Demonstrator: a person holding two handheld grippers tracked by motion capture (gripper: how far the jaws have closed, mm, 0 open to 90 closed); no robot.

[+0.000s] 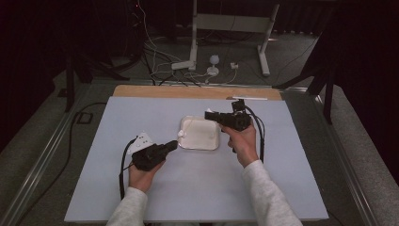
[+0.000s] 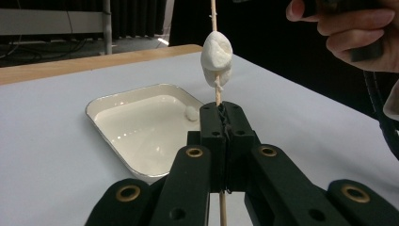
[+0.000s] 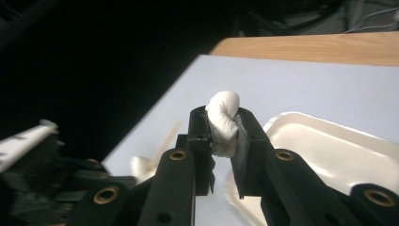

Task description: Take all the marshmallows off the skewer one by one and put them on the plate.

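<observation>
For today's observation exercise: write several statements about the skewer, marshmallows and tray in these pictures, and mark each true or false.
1. The left gripper is shut on a wooden skewer. True.
2. The skewer carries no marshmallow. False: a skewered marshmallow sits above the jaws.
3. The right gripper squeezes a marshmallow. True.
4. The white tray holds nothing. False: a small marshmallow lies in it.
5. The tray stands on bare wood. False: it rests on the pale blue tabletop.

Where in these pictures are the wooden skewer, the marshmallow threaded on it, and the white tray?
Wooden skewer (image 2: 218, 96): left gripper view, bare shaft just above the clamped jaws.
Marshmallow on the skewer (image 2: 216, 57): left gripper view, middle of its body.
White tray (image 2: 106, 101): left gripper view, its far-left rim.
</observation>
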